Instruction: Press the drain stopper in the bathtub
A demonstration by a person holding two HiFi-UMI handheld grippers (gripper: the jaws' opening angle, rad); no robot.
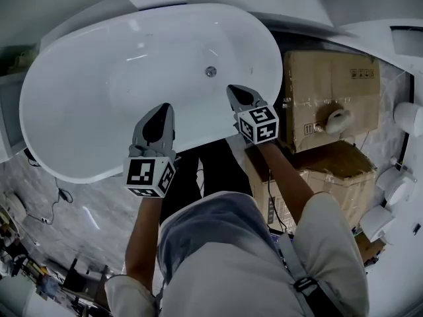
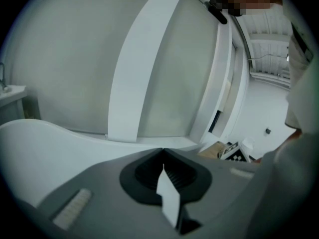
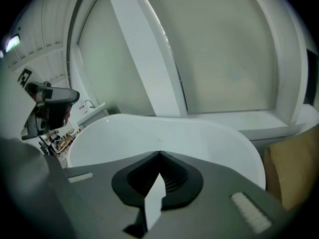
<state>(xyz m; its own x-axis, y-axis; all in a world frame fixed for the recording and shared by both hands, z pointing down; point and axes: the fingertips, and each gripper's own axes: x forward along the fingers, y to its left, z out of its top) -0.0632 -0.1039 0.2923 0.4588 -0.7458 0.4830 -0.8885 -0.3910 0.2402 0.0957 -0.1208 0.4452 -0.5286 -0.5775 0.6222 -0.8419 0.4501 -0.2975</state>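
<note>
A white oval bathtub (image 1: 86, 104) fills the upper half of the head view. Its round metal drain stopper (image 1: 210, 71) sits in the tub floor toward the right end. My left gripper (image 1: 164, 108) hovers over the near rim, shut and empty, well to the left of and nearer than the stopper. My right gripper (image 1: 233, 89) is also shut and empty, its tip just right of and slightly nearer than the stopper, above it. In the right gripper view the closed jaws (image 3: 159, 154) point at the tub (image 3: 164, 131). The left gripper (image 2: 162, 151) faces the tub rim (image 2: 45, 143) and a wall.
Stacked cardboard boxes (image 1: 330, 88) stand right of the tub, with a tape roll (image 1: 338, 120) on them. White ceramic fixtures (image 1: 395, 183) line the right edge. A cable (image 1: 61, 194) lies on the marble floor at left. The person's legs stand against the tub's near side.
</note>
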